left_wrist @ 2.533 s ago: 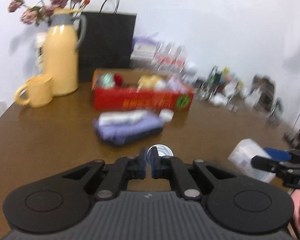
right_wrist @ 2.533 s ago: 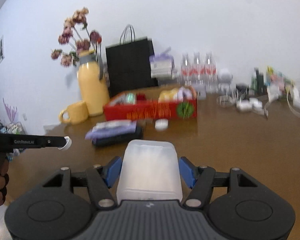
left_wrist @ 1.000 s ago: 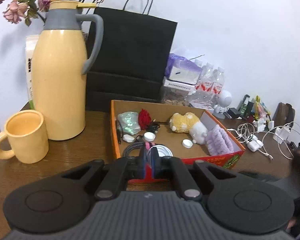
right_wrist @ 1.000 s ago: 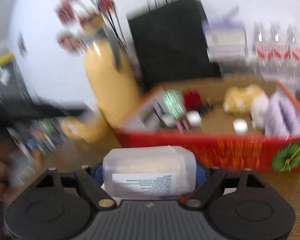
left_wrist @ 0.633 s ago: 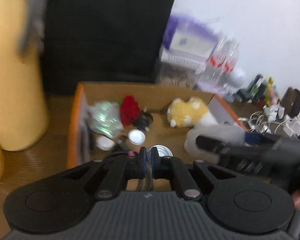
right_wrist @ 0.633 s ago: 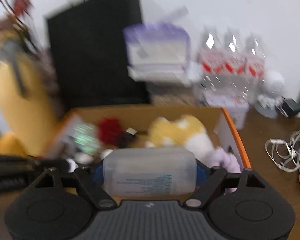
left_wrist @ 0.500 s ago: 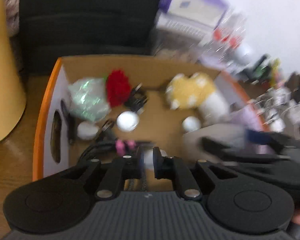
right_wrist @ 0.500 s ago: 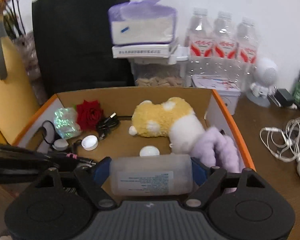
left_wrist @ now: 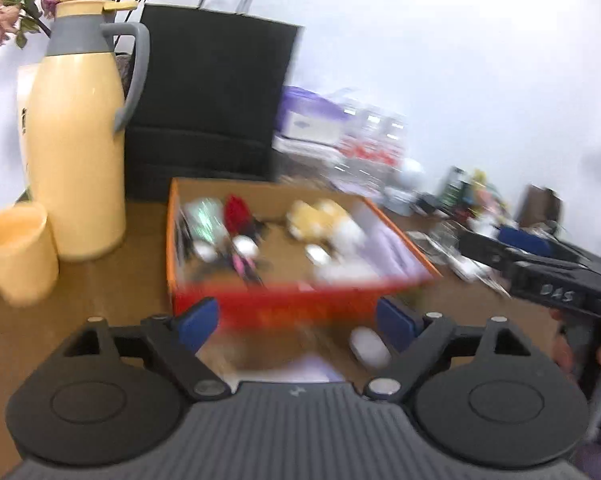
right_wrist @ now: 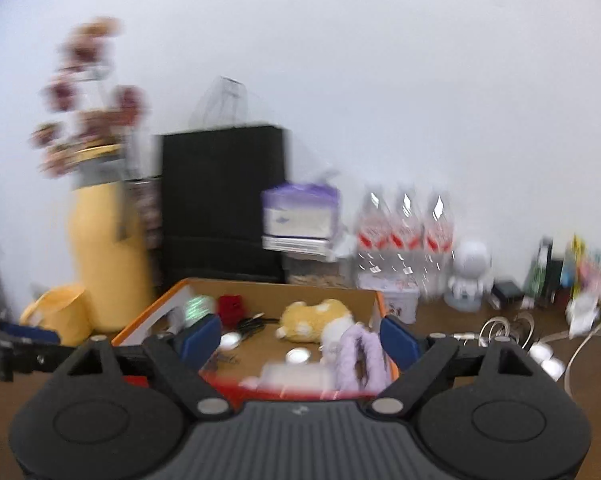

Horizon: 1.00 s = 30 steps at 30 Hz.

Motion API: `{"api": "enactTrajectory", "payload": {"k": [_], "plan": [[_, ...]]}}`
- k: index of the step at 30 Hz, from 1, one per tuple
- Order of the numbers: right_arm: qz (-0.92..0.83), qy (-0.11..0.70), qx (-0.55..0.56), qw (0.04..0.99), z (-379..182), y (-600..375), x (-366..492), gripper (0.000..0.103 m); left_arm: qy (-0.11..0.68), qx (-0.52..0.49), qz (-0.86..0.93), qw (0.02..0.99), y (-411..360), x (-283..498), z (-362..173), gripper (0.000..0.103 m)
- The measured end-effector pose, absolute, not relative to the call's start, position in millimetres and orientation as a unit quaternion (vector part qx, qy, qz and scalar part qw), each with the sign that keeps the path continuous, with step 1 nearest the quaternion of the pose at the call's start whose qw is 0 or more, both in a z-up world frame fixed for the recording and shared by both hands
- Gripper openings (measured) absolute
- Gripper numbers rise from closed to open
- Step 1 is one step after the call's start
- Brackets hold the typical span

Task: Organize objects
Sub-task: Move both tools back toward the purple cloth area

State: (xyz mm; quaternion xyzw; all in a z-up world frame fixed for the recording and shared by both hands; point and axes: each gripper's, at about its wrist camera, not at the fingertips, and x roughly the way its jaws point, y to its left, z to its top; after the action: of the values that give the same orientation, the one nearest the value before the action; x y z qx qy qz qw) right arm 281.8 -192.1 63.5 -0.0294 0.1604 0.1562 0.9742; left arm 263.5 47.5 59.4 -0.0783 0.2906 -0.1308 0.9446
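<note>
Brown wood of the surface (left_wrist: 100, 280) carries most of the left wrist view, with the orange cardboard box (left_wrist: 292, 304) smeared by motion at its middle. The left tool (left_wrist: 296, 320) stands with its blue pads wide apart and nothing between them. A small white oval object (left_wrist: 370, 346) lies on the surface just before the box's front wall; a careless sweep could knock it, or clip that wall. The yellow thermos jug (left_wrist: 76, 152) and yellow mug (left_wrist: 20, 252) near the left edge could tip if brushed. Contents of the box are too blurred to name surely.

From the right wrist view, the right tool (right_wrist: 300, 340) is likewise spread and empty above the box (right_wrist: 168, 312). A yellow plush toy (right_wrist: 312, 320) and lilac fuzzy cloth (right_wrist: 360, 360) lie inside. A pale blurred shape at the box's near edge cannot be identified, and the tool body hides the front wall.
</note>
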Motion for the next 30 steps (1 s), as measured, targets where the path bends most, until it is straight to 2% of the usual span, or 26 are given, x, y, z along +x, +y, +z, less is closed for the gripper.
{"api": "enactTrajectory", "payload": {"k": [1,2,3,5,9,13,15,17,20,26,30], "plan": [[0.171,0.153,-0.036,0.973,57,-192,256,0.089,0.276,-0.073,-0.135,0.949,43,239,53,0.093],[0.188,0.152,-0.039,0.97,52,-192,235,0.09,0.26,-0.07,-0.137,0.953,37,216,44,0.101],[0.207,0.156,-0.041,0.965,45,-192,215,0.09,0.247,-0.065,-0.133,0.958,30,196,34,0.103],[0.237,0.166,-0.053,0.956,32,-188,181,0.095,0.251,-0.059,-0.094,0.962,18,165,15,0.102],[0.218,0.19,-0.071,0.955,16,-186,130,0.095,0.283,-0.098,-0.061,0.952,17,123,-8,0.102],[0.21,0.208,-0.049,0.954,25,-210,89,0.097,0.29,-0.093,-0.026,0.952,20,91,-12,0.102],[0.205,0.202,-0.047,0.957,34,-223,68,0.102,0.287,-0.103,-0.027,0.952,24,79,-9,0.102],[0.2,0.197,-0.039,0.959,44,-235,54,0.103,0.278,-0.105,-0.031,0.954,24,68,-4,0.103],[0.18,0.215,-0.027,0.96,48,-247,50,0.103,0.257,-0.098,-0.037,0.961,21,60,1,0.103],[0.128,0.287,0.007,0.949,0,-249,88,0.103,0.275,-0.091,-0.025,0.957,15,86,-21,0.103],[0.156,0.267,-0.008,0.951,-3,-239,134,0.103,0.246,-0.075,-0.005,0.966,24,132,-10,0.103]]}}
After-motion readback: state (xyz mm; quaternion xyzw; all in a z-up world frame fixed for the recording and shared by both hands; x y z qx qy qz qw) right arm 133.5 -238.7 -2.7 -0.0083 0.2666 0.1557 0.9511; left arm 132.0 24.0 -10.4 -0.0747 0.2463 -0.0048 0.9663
